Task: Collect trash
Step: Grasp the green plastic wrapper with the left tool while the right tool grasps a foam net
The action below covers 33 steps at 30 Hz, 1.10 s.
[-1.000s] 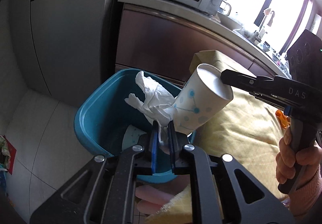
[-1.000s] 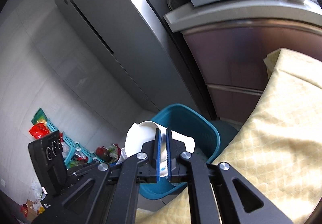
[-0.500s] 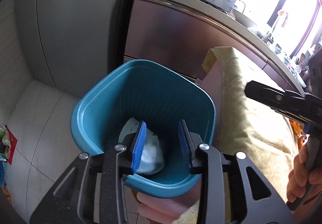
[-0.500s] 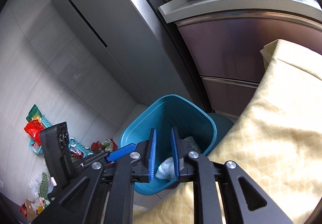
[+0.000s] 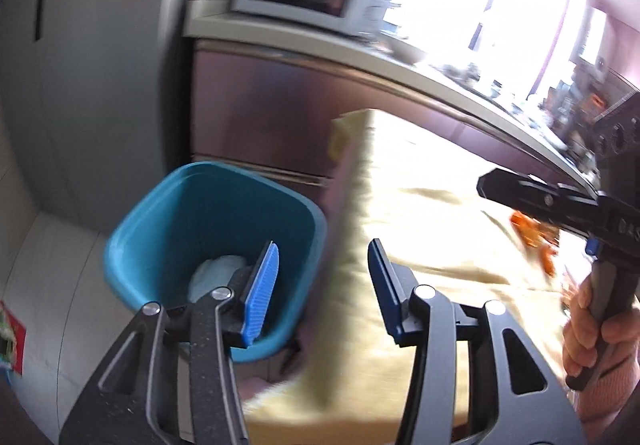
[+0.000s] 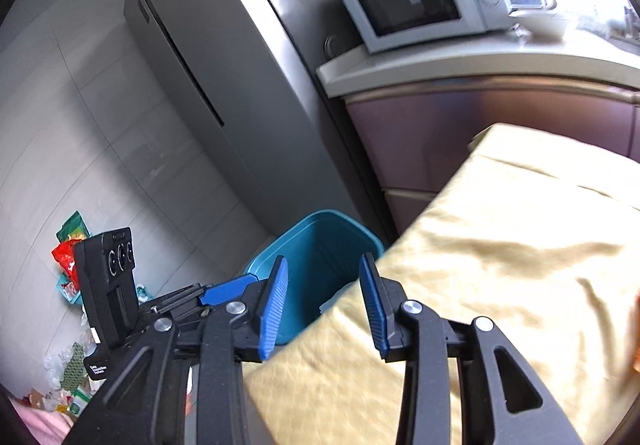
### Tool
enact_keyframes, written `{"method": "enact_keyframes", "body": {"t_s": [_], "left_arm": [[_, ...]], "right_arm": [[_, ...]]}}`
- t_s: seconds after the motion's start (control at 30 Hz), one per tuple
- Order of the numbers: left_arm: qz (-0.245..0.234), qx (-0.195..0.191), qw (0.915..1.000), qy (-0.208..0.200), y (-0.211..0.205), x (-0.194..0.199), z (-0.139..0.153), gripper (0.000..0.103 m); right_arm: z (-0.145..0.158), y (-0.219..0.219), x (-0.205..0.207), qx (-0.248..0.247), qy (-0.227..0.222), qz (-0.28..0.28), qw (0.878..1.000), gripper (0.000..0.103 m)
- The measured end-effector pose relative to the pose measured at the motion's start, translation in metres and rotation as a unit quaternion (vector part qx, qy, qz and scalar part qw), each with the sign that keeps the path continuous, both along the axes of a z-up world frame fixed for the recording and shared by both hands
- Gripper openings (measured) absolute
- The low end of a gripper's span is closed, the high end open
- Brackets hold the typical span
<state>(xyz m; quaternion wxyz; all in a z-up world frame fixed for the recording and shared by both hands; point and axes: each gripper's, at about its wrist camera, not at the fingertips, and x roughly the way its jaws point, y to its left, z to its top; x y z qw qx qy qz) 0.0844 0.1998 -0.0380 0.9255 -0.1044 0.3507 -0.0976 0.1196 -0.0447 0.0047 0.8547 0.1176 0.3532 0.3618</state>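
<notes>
Left wrist view: my left gripper (image 5: 322, 287) has just been opening, nothing between its jaws; white trash (image 5: 216, 271) lies at the bottom of the blue bin (image 5: 208, 201). My right gripper (image 6: 322, 303), over the yellow cloth (image 6: 500, 245) beside the bin, has also just been opening and holds nothing.

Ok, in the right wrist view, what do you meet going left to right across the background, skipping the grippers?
Litter on the floor → fridge → blue bin → microwave → yellow tablecloth.
</notes>
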Motion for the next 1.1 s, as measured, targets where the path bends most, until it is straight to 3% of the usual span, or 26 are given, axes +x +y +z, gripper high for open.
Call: {"method": "enact_keyframes", "body": {"t_s": [0.13,0.27,0.47,0.67,0.9,1.1], "left_arm": [[-0.069,-0.001,0.9975,-0.012,-0.044,-0.013,0.008,0.048],[-0.143,-0.011,0.9896,-0.013,-0.090,-0.026,0.010,0.048],[-0.240,-0.029,0.9702,-0.013,-0.154,-0.047,0.007,0.063],[-0.317,-0.044,0.9474,0.013,-0.208,-0.061,-0.005,0.065],[-0.366,-0.062,0.9264,0.062,-0.254,-0.058,-0.021,0.066],[-0.373,-0.069,0.9207,0.092,-0.272,-0.054,-0.032,0.067]], "right_arm": [[0.008,-0.041,-0.021,-0.008,-0.020,-0.034,0.999,0.042],[0.008,-0.089,-0.043,-0.012,-0.021,-0.080,0.996,0.044],[0.000,-0.162,-0.075,-0.024,-0.013,-0.173,0.985,0.048],[-0.015,-0.231,-0.098,-0.026,0.004,-0.262,0.965,0.049],[-0.030,-0.286,-0.115,-0.023,0.021,-0.323,0.946,0.054],[-0.043,-0.316,-0.119,-0.024,0.039,-0.357,0.933,0.059]]}}
